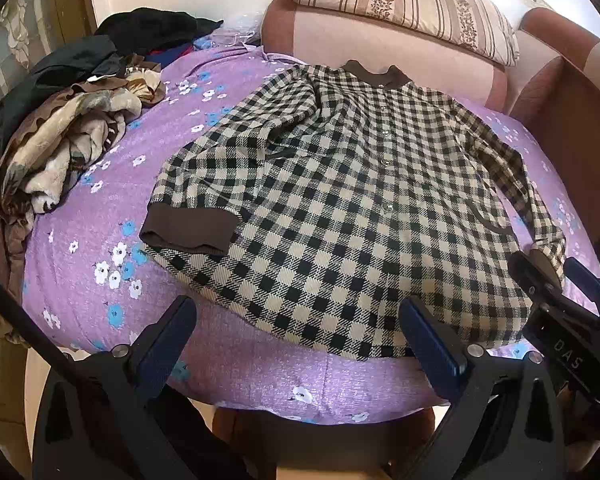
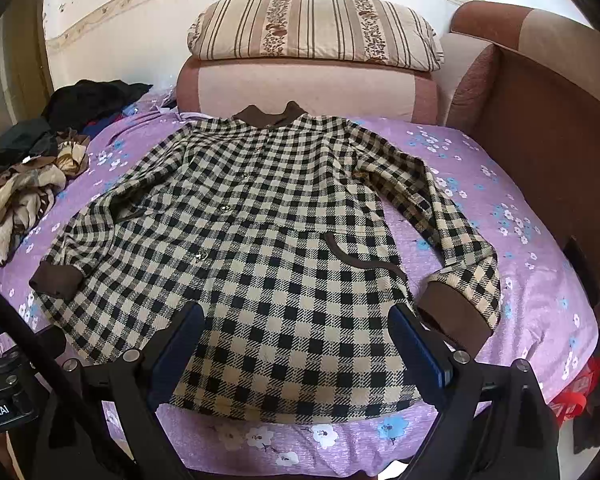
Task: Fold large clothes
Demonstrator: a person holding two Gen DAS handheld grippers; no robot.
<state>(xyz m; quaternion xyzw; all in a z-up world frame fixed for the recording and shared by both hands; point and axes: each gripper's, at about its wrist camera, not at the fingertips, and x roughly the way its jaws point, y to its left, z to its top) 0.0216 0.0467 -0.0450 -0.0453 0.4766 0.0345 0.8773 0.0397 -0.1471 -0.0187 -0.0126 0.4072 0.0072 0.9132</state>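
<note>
A black-and-cream checked coat with brown collar and brown cuffs lies flat, front up, on the purple flowered bedsheet; it also shows in the right wrist view. Its left sleeve lies folded along the body, cuff down. Its right sleeve stretches out to the side, with its brown cuff near the hem. My left gripper is open and empty, hovering at the coat's lower hem. My right gripper is open and empty, above the hem. It shows at the right edge of the left wrist view.
A heap of crumpled clothes and dark garments lies at the bed's left. A striped pillow rests on a pink bolster behind the collar. A brown headboard stands at the right.
</note>
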